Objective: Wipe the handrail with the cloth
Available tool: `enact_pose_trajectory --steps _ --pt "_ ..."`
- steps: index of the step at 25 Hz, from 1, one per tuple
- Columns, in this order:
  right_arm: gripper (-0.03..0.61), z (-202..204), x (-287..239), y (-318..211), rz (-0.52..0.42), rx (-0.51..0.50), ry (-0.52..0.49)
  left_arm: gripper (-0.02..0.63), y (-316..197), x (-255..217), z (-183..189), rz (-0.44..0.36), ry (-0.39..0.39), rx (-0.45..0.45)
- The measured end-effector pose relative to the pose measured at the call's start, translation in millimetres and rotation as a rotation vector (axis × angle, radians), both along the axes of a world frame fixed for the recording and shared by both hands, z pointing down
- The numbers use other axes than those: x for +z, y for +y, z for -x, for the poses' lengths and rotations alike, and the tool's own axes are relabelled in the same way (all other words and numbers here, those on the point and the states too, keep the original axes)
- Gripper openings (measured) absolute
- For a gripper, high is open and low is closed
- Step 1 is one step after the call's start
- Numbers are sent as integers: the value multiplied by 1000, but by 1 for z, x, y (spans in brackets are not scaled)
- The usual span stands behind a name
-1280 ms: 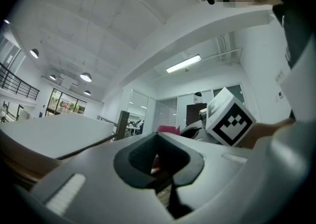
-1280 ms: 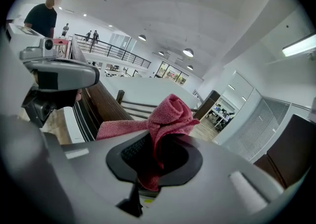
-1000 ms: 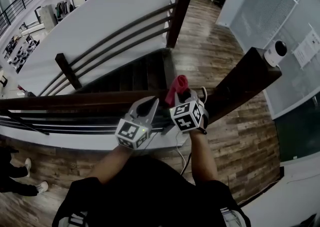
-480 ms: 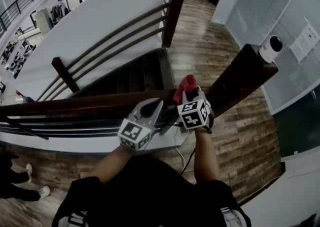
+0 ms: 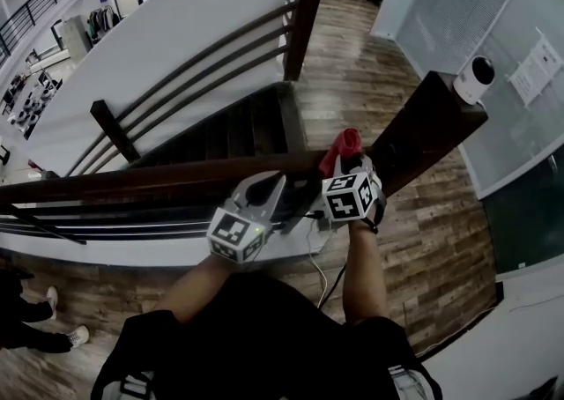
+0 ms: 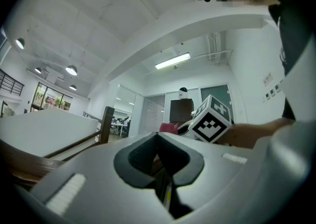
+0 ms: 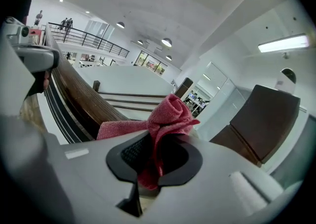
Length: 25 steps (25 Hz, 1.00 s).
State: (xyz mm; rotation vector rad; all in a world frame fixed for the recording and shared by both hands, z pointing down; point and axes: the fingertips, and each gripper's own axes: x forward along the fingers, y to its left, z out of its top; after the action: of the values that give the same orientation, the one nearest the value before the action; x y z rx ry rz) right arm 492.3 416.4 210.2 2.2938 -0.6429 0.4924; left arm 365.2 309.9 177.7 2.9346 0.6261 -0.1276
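Left gripper (image 5: 270,185): jaws together, nothing between them, at the handrail (image 5: 150,181). Right gripper (image 5: 348,163) just beside it, clamped on the red cloth (image 5: 341,144). The cloth bunches above the jaws, one flap reaching the handrail. End post (image 5: 427,125) stands beyond, with a white camera (image 5: 477,79) on top.

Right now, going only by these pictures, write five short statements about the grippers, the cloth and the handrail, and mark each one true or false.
1. The right gripper is shut on a red cloth. True.
2. The left gripper also holds a cloth. False: its jaws are together with nothing between them.
3. The handrail is dark wood. True.
4. A white camera sits on the floor. False: it stands on top of the thick post.
5. The cloth is at the far left end of the handrail. False: it is at the right end, close to the thick post.
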Motion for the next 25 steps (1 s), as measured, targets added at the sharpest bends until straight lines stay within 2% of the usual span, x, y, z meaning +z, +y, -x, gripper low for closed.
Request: enact_pose_trajectory --steps 2,5,10,13,20,25 --pt "41 6 -9 -7 -30 -17 24 -2 -7 -1 4 -4 2 -23" --pt "41 23 -27 -29 -126 -93 48 -2 -22 -3 12 -3 0 -77" --pt "41 68 -61 -85 -403 -282 17 -2 -57 -4 35 -17 1 -184" --pt "41 96 -68 -120 -523 -403 -31 -2 -94 -1 56 -5 -6 -292" --pt "41 170 -72 -211 -683 -691 -219 -2 -185 7 131 -14 -46 -573" --pt "41 231 -67 -280 -698 -911 -331 -2 -239 15 199 4 -53 -777"
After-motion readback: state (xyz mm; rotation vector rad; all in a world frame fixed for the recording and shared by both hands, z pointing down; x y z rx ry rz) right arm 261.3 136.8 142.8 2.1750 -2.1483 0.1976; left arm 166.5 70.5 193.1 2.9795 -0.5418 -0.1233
